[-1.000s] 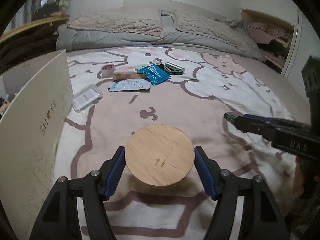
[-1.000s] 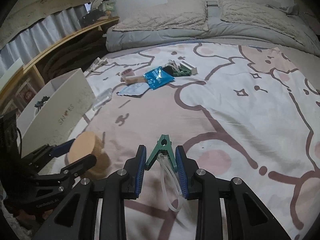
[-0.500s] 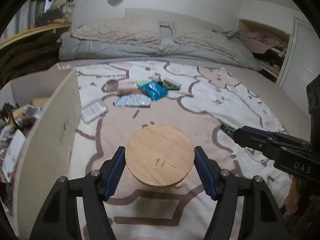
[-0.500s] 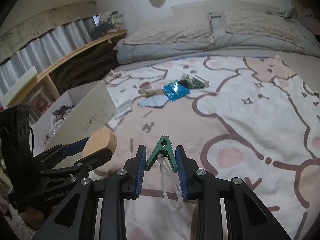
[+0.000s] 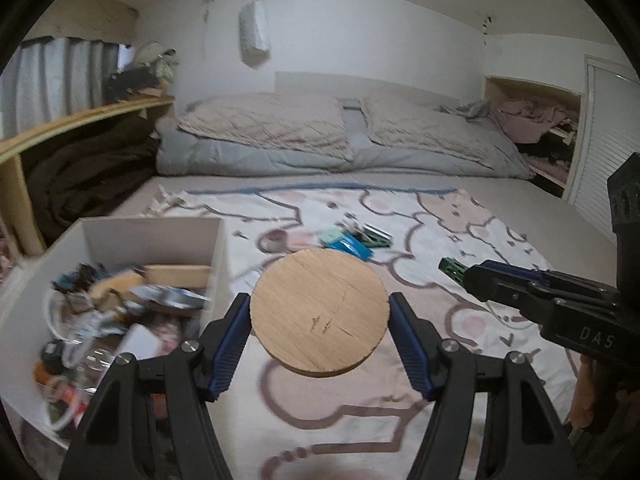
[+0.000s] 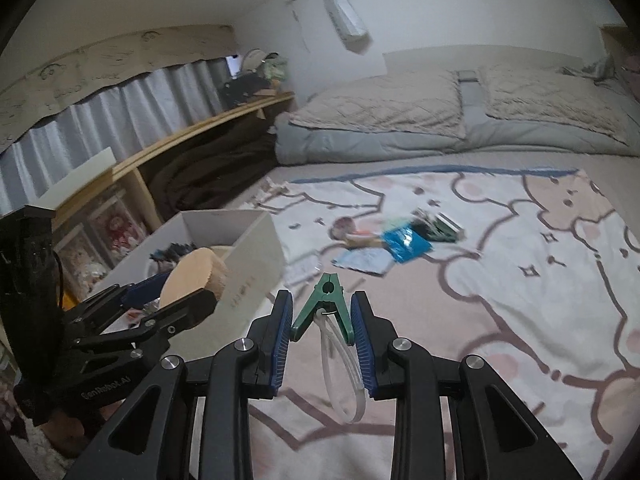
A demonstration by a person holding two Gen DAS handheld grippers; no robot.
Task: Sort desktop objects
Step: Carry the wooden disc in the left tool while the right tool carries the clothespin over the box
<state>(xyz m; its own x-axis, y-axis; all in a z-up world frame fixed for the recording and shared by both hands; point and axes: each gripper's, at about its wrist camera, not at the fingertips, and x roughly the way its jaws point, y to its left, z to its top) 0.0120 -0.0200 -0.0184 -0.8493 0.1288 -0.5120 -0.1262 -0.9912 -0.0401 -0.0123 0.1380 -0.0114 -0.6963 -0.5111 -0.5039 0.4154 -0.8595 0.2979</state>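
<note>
The left claw (image 5: 319, 344) is clamped on a round wooden disc (image 5: 319, 312). Its blue pads (image 5: 230, 350) press on the disc's two sides, and the disc is held up in the air above the bed. In the right wrist view this claw sits at 9 o'clock, with the disc just in front of the box.

The white box (image 5: 218, 248) stands at 9 o'clock in the left wrist view. It is open on top and full of small mixed things. Its near wall is just beside the left pad. To the right of the box the blanket (image 5: 472, 320) is wide and bare, with lots of room.

A small pile of things (image 6: 400, 240) lies on the blanket at 12 o'clock, well apart from both claws. It has a blue packet, a tape roll and some dark bits.

The right claw (image 6: 322, 340) is clamped on a green clip (image 6: 326, 306). A clear loop (image 6: 344, 376) hangs down from the clip.

A second ago both claws were lower and the box's inside was hidden. Now both are higher and you can see into the box. Both grips are the same.
</note>
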